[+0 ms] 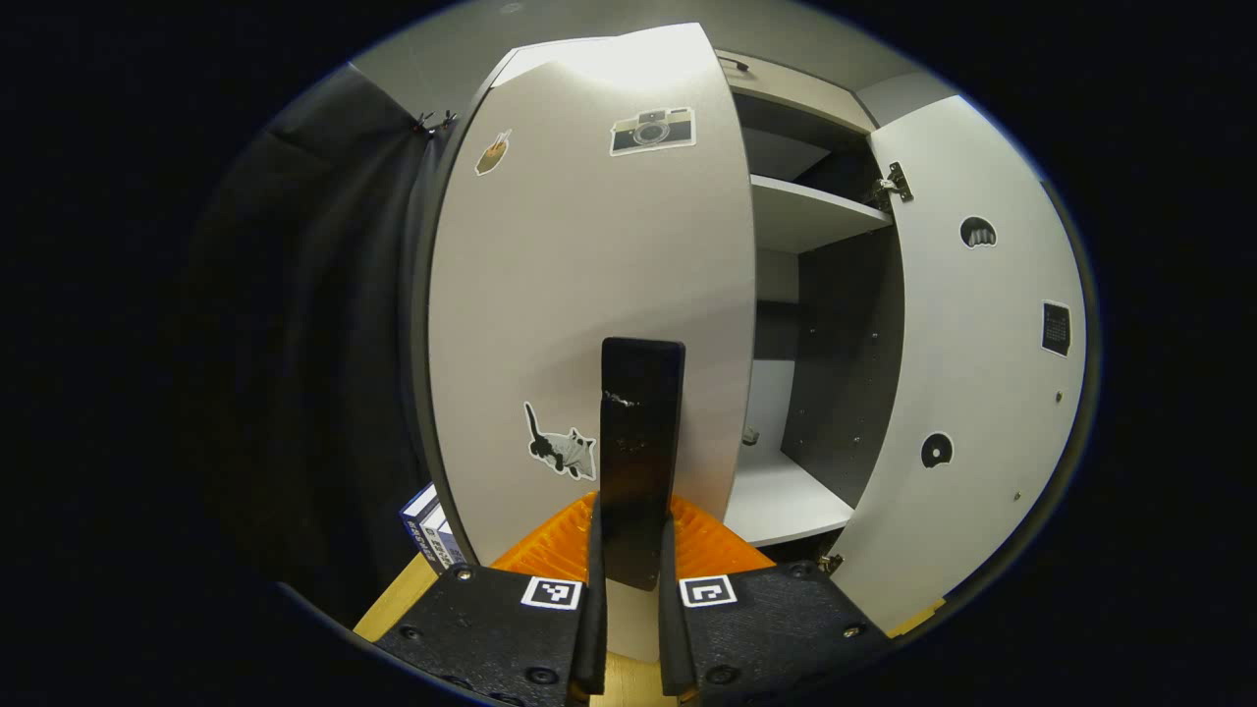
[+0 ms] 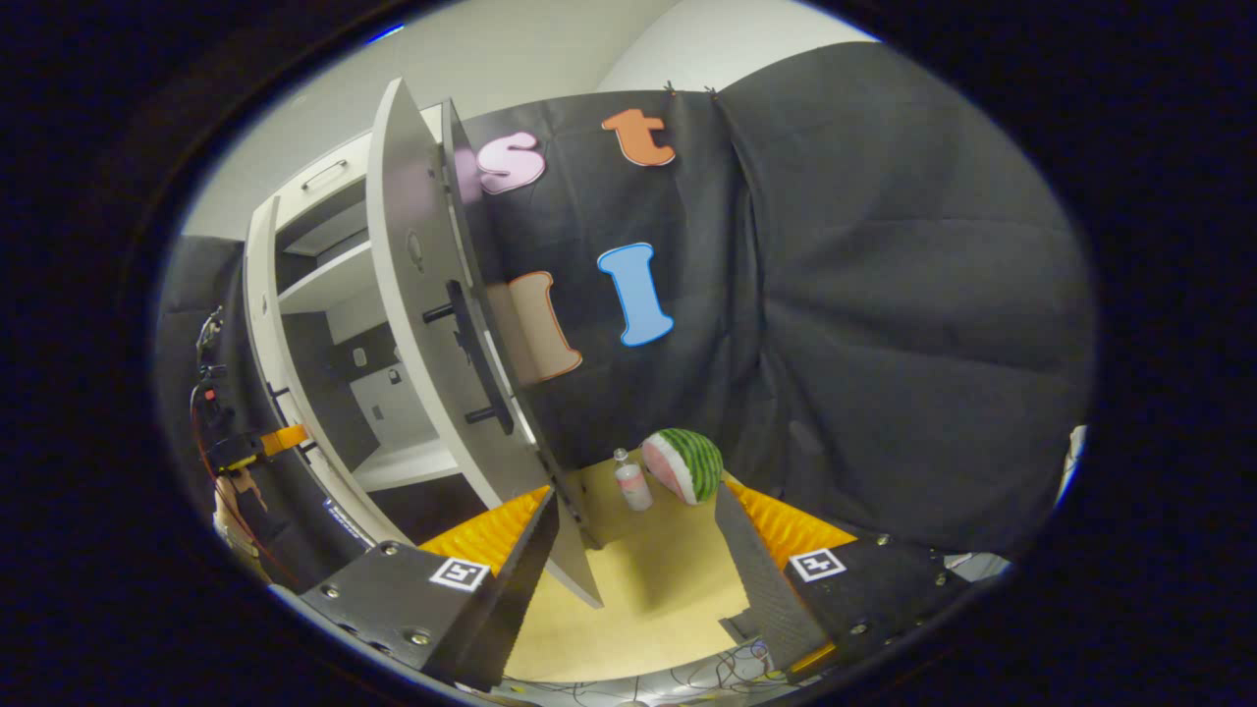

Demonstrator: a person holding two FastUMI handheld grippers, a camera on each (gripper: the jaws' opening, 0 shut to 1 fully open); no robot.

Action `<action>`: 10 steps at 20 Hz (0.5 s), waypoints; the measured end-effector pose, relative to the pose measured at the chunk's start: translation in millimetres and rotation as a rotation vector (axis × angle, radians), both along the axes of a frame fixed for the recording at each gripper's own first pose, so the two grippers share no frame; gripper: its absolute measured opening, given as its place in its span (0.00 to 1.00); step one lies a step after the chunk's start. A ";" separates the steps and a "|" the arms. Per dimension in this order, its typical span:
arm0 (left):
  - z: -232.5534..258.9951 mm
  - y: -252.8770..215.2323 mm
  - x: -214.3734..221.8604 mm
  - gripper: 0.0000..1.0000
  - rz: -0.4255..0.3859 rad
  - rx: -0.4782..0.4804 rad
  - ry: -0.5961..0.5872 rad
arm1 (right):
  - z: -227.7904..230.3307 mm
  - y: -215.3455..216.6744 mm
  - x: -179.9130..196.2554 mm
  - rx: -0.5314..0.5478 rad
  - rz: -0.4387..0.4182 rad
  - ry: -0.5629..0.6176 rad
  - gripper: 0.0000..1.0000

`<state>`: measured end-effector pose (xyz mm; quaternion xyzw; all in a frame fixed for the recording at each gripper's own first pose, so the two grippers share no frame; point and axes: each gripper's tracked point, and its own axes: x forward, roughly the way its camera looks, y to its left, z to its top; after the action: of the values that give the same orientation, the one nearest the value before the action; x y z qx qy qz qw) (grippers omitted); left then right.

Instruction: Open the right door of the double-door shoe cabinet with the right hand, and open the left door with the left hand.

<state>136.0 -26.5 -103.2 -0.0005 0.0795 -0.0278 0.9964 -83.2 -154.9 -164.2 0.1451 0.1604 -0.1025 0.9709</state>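
In the left gripper view, the left gripper (image 1: 633, 579) is seen with both fingers pinched on the dark vertical handle (image 1: 640, 452) of the left door (image 1: 589, 295). The lower end of the handle is hidden between the fingers. The left door is swung partly outward, so part of the cabinet interior is covered by it. Stickers are visible on its face (their detail is hard to make out). To the right, the right door (image 1: 972, 373) stands wide open, with its inner face and a hinge (image 1: 892, 185) shown. Between the doors, a shelf (image 1: 810, 211) and the cabinet floor (image 1: 786, 501) are exposed; a small object at the back is too small to identify. A box (image 1: 430, 530) at the lower left is partly cut off by the door edge.

In the right gripper view, the right gripper (image 2: 638, 550) is spread apart and nothing is held. The edge of the right door (image 2: 432, 324) runs down just beside its left finger; contact cannot be confirmed. A dark handle (image 2: 481, 363) is mounted on this door. The shoe cabinet (image 2: 295, 324) is seen at the left. On the wooden floor (image 2: 648, 589), a small bottle (image 2: 633, 483) stands just beside a watermelon half (image 2: 687, 463). The other gripper (image 2: 245, 447) is seen far off, partly hidden.
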 end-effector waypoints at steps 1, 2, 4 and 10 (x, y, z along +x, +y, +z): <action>0.2 1.9 -1.1 0.22 -0.001 0.000 -0.001 | 0.4 2.1 -0.4 0.001 0.005 0.001 0.95; 0.8 3.8 -2.9 0.22 -0.002 0.000 -0.002 | -0.5 6.3 0.1 0.002 0.010 0.002 0.95; 0.8 8.5 -7.1 0.22 -0.002 0.001 -0.003 | -1.3 12.8 1.9 0.007 0.018 0.005 0.95; 2.8 26.2 -18.1 0.19 -0.009 0.026 -0.008 | -0.9 37.6 15.0 0.005 0.039 -0.012 0.88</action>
<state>117.9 -0.2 -100.4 0.0130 0.0758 -0.0311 0.9965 -68.2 -117.3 -165.1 0.1448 0.1577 -0.0822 0.9733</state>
